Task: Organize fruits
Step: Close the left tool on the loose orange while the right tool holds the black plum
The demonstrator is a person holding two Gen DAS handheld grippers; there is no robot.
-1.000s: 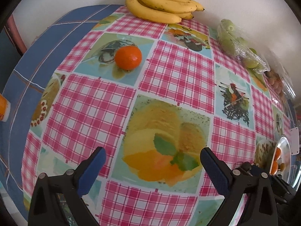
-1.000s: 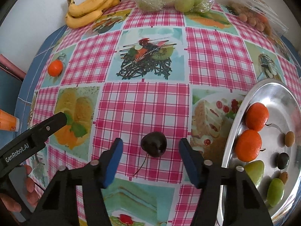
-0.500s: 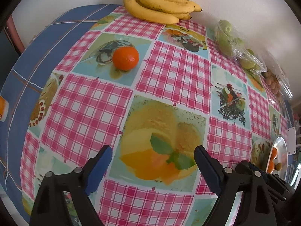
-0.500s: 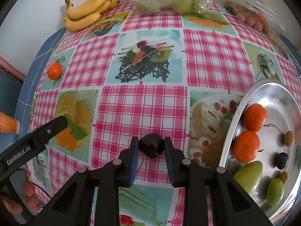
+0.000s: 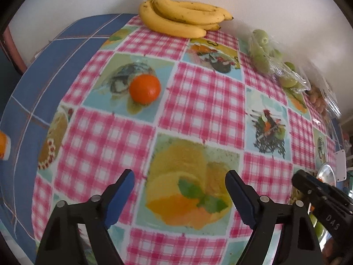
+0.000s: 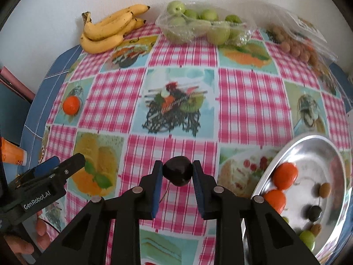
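Observation:
In the right wrist view my right gripper (image 6: 177,173) is shut on a dark cherry (image 6: 177,170) and holds it above the checked tablecloth. A metal tray (image 6: 331,154) to its right holds two tangerines (image 6: 284,175), green fruits and small dark and brown fruits. In the left wrist view my left gripper (image 5: 179,186) is open and empty above the tablecloth. A loose tangerine (image 5: 145,89) lies ahead of it to the left; it also shows in the right wrist view (image 6: 71,105). The left gripper shows low at the left of the right wrist view (image 6: 66,165).
A banana bunch (image 5: 183,19) lies against the back wall. A plastic bag of green apples (image 6: 198,26) and a bag of small brown fruits (image 6: 297,44) lie along the back. An orange-capped bottle (image 6: 12,154) sits at the left table edge.
My right gripper closed on the cherry and lifted it slightly off the cloth. My left gripper moved forward a little and its jaws narrowed somewhat, still open.

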